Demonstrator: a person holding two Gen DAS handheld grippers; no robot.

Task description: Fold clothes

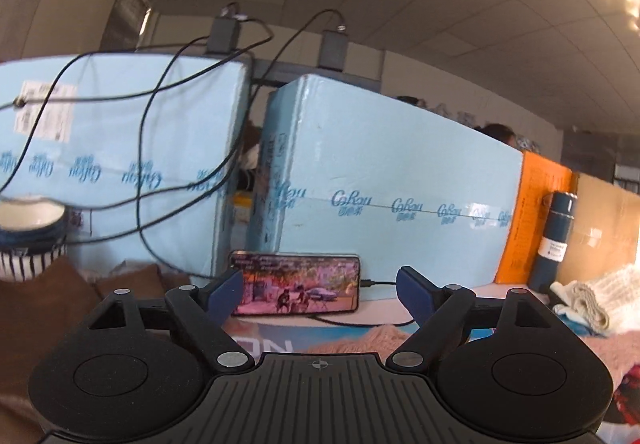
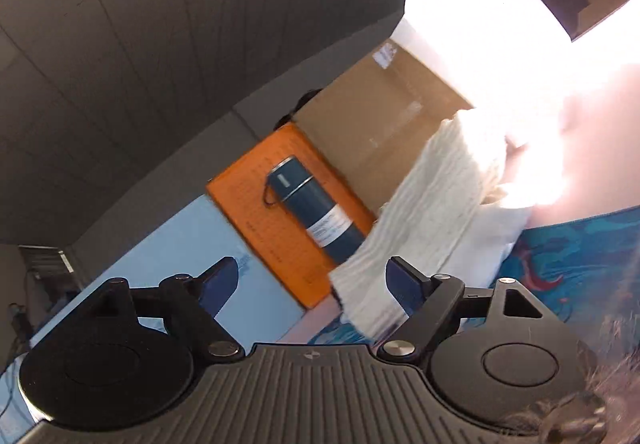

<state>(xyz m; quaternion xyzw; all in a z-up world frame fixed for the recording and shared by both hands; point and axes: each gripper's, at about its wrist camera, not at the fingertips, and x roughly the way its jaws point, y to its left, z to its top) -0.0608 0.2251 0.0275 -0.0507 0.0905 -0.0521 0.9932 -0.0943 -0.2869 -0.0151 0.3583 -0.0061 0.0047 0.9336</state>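
A cream knitted garment (image 2: 432,211) lies heaped at the counter's (image 1: 384,318) right end, beside a dark blue flask (image 2: 316,213); only the right wrist view shows it close. The left tongs (image 1: 320,292) stand spread and empty over pink knitwear (image 1: 360,340), facing a phone (image 1: 296,284) playing video against pale blue foam blocks (image 1: 384,171) printed "CoRou". The right tongs (image 2: 310,282) are likewise spread, pinching nothing.

A: White knit garment (image 1: 592,296): folded, ribbed, layered edges showing, lying at the tabletop's far right, near the dark blue flask.
B: Confirmed from the right wrist view; half washed out by glare.
A: Pink knit garment (image 1: 360,340): lying spread flat in the foreground. Brown cloth (image 1: 48,316): rumpled, at left.
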